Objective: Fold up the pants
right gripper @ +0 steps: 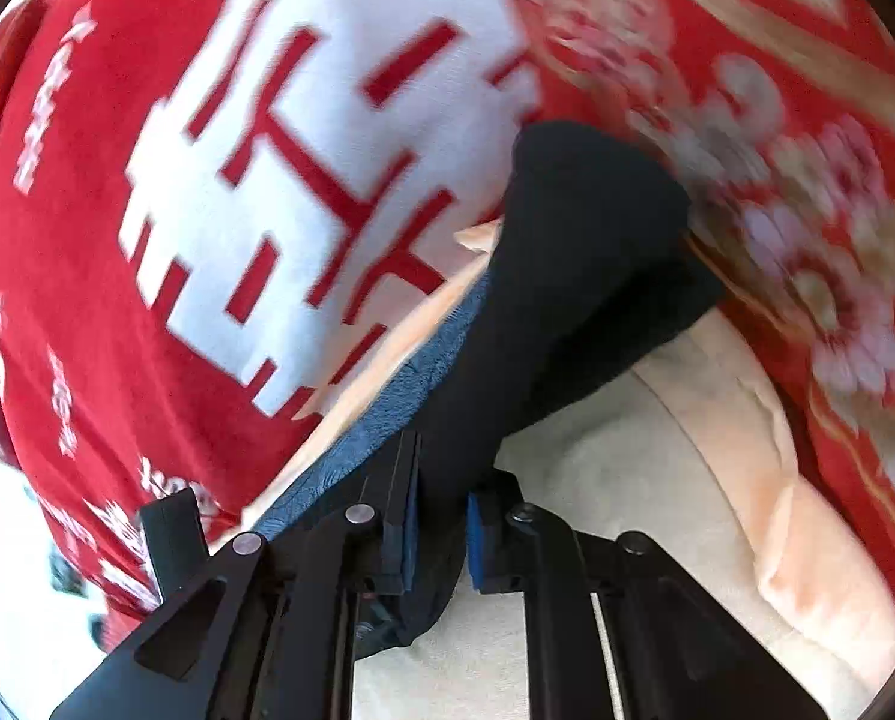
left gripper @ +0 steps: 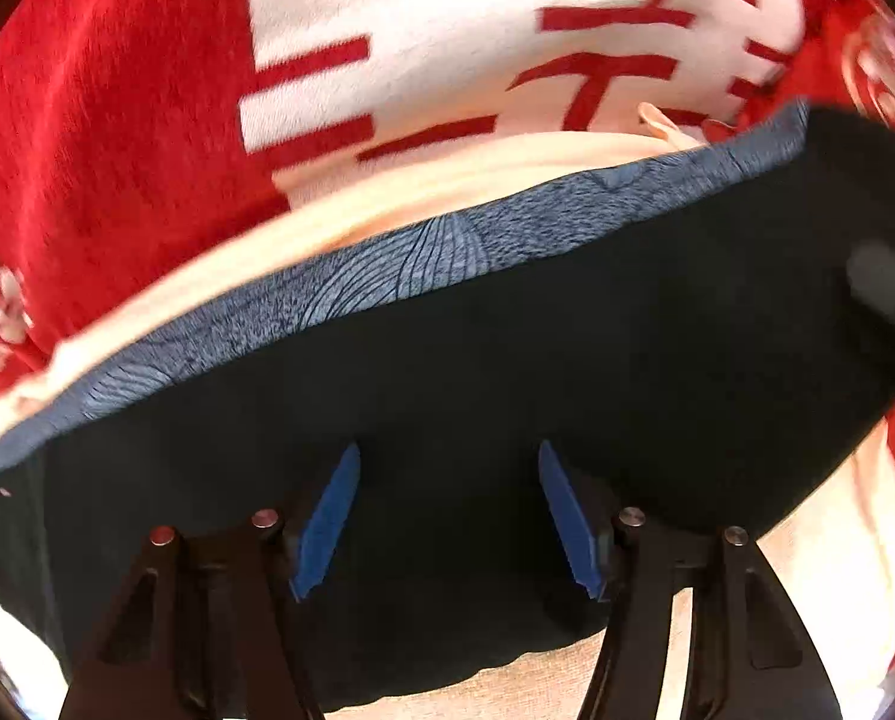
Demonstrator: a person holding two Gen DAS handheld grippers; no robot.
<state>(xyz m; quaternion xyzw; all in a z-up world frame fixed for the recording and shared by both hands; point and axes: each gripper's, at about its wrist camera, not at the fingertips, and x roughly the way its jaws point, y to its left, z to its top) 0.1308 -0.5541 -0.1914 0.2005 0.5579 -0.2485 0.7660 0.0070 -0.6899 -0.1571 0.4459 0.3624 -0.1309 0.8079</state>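
The dark pants [left gripper: 567,330] lie spread across a cream garment [left gripper: 387,198], with a blue patterned band [left gripper: 387,276] along their far edge. My left gripper [left gripper: 447,450] hovers over the dark cloth. Its blue pads [left gripper: 327,516] stand apart and grip nothing. In the right wrist view my right gripper [right gripper: 444,471] is shut on a bunched fold of the dark pants [right gripper: 579,228], which rises away from the jaws. The blue patterned band [right gripper: 387,408] runs along the left of that fold.
A red blanket with large white characters [left gripper: 117,120] covers the surface behind the clothes. In the right wrist view it continues [right gripper: 147,180], and a red floral cover [right gripper: 807,210] lies at the right. The cream garment [right gripper: 657,480] spreads under the right gripper.
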